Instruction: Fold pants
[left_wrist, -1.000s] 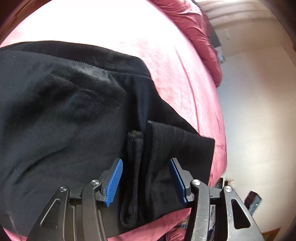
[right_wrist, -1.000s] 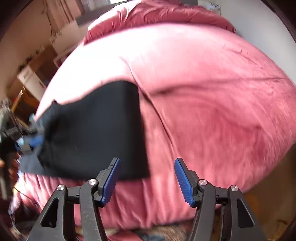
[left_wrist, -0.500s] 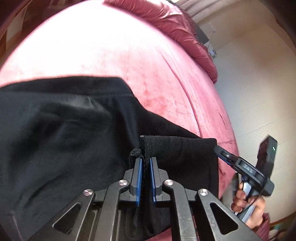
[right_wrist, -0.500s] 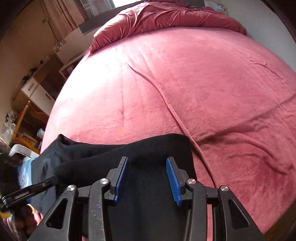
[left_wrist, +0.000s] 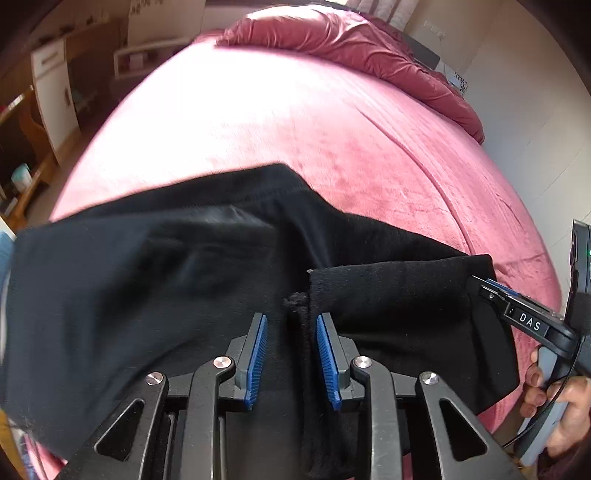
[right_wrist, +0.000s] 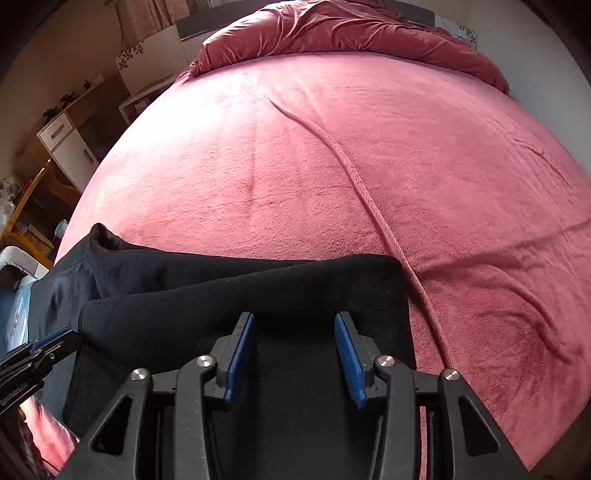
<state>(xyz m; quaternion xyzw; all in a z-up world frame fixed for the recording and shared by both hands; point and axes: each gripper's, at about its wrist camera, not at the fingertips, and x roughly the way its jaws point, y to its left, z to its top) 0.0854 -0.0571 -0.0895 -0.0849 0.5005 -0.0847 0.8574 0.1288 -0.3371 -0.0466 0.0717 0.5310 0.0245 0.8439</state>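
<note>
1. The left tongs (left_wrist: 291, 360), clenched on a bunched ridge of the black pants (left_wrist: 147, 280) half a second ago, are reopening; the ridge is standing between the blue pads, apparently no longer pinched.
2. The pants are lying along the near edge of the pink bed (left_wrist: 295, 122).
3. The right tongs (right_wrist: 294, 360), arriving over the folded end, are widening, released above flat cloth. A fresh grasp seems due.
</note>
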